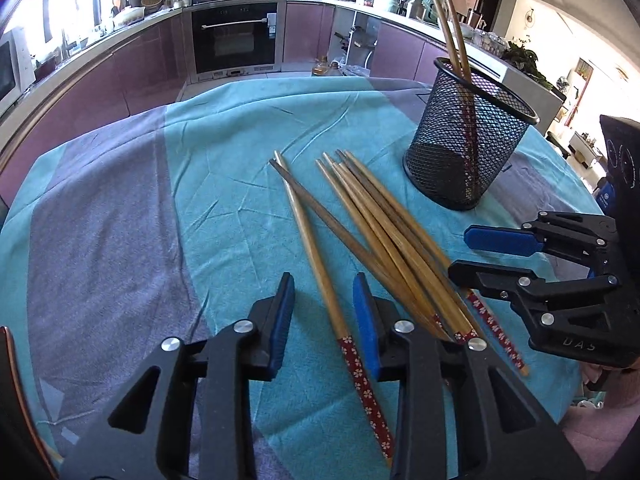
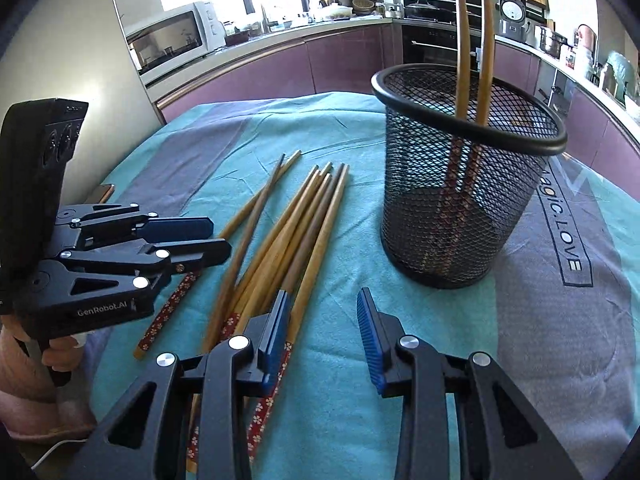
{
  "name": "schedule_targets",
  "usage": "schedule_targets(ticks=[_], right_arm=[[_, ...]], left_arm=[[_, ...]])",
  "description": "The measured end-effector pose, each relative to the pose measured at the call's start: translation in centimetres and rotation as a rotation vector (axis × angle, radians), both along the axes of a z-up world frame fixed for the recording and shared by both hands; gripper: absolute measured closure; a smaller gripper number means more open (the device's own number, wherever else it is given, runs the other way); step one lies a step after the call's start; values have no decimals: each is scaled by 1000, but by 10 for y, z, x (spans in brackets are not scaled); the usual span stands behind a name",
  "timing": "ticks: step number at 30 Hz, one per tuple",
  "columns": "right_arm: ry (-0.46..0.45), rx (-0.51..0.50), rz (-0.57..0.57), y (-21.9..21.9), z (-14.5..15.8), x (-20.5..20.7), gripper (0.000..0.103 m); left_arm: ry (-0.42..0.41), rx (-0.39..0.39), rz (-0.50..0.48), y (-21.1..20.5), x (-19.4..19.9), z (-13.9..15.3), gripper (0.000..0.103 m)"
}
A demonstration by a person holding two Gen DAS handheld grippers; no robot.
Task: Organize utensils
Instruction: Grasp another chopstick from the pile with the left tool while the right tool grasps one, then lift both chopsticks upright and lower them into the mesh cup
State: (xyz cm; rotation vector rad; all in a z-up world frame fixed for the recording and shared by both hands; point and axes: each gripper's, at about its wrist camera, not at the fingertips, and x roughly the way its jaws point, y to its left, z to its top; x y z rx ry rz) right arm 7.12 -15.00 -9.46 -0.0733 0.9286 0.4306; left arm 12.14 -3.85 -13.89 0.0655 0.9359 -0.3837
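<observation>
**Over the pile, both tongs parted**

On the teal and grey cloth (image 1: 224,200) we see a loose bundle of wooden chopsticks (image 1: 384,236) lying flat, just beside a black mesh cup (image 1: 468,140). Their long axes run roughly alike: bare narrow tips point toward the far counter, red flowered handle ends point back at us. 1 chopstick (image 1: 320,264) lies a little apart on the left of the bundle, crossing a darker one near their tips.

2 more chopsticks (image 2: 474,40) stand in the cup, flowered ends down, tips up, leaning on the rim.

Our left gripper (image 1: 324,320) straddles the separate chopstick with jaws parted, pads not pressing it. Our right gripper (image 2: 324,336) is also parted and grasps nothing; its left pad sits over the handle ends, bare cloth between the pads.
</observation>
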Motion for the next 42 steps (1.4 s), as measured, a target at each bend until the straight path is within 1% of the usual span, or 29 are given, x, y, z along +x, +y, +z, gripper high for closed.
schedule_targets(ticks=[1,4,8,16,17,20,23,27,35,42], right_arm=[[1,-1,-4,-1,0,-1,74],[3,-3,-9,-2,-1,-2,76],[-10,-30,-7,2,-1,-1,75],[-23,-48,-12,12,-2,11,76],[-24,-49,-17,12,-2,13,77],[-20,-38,-29,11,-2,17,85],[-11,-12,-41,7,-2,18,93],[-5,20,-57,1,-2,17,97],[-15,90,-62,-9,7,9,97],[-19,105,-44,-12,12,3,97]], left_arm=[[2,5,5,0,1,0,80],[8,6,9,4,2,1,83],[6,19,15,2,2,0,82],[7,35,41,-4,23,0,82],[7,36,45,-6,27,0,82],[8,40,65,-6,30,0,91],[19,13,89,-2,31,1,94],[21,-9,125,8,28,1,95],[17,-58,180,28,14,5,95],[-11,-116,222,41,4,15,95]])
